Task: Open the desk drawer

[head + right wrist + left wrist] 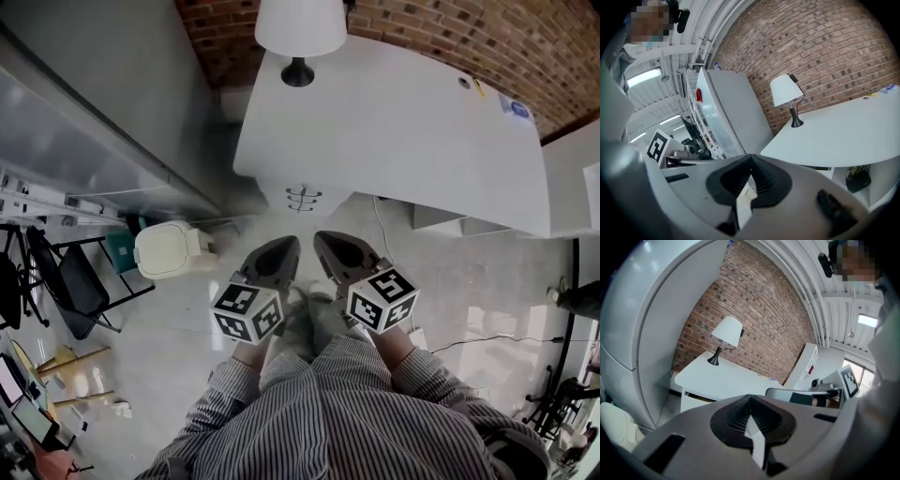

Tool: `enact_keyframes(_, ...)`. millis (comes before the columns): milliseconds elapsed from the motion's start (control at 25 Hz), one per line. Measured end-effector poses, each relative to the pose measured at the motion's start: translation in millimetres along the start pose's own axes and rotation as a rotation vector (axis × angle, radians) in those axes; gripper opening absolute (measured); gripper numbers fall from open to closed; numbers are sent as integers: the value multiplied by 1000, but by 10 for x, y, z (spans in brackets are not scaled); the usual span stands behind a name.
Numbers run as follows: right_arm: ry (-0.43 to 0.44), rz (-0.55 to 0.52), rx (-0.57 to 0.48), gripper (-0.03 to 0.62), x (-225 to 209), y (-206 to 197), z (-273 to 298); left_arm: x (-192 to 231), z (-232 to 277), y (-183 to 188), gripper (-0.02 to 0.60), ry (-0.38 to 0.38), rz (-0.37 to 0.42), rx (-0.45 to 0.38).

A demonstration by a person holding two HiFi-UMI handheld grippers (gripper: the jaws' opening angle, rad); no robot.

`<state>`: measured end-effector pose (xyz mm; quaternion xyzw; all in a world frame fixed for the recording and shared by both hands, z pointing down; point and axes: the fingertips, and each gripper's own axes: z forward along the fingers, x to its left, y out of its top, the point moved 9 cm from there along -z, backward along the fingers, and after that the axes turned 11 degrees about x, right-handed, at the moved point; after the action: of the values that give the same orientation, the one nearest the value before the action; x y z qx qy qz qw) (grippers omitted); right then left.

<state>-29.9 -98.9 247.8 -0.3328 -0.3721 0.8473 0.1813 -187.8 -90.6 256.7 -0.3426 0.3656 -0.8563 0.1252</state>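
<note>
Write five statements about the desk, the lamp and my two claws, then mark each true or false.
1. The left claw and the right claw are both shut and empty. True.
2. The lamp stands on the floor. False: it stands on the white desk.
3. The left claw grips the drawer handle. False: it is short of the desk, touching nothing.
4. The wall behind the desk is brick. True.
5. A cream bin stands on the floor. True.
</note>
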Motion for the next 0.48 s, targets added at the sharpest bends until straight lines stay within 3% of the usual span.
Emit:
enact_keyframes(240,15,42,32,15,-192,-76,63,66,203,2,9,13,13,55)
enact_keyframes(480,26,97,40,15,-374,-219,203,176,367,-54,9,-26,-62,44)
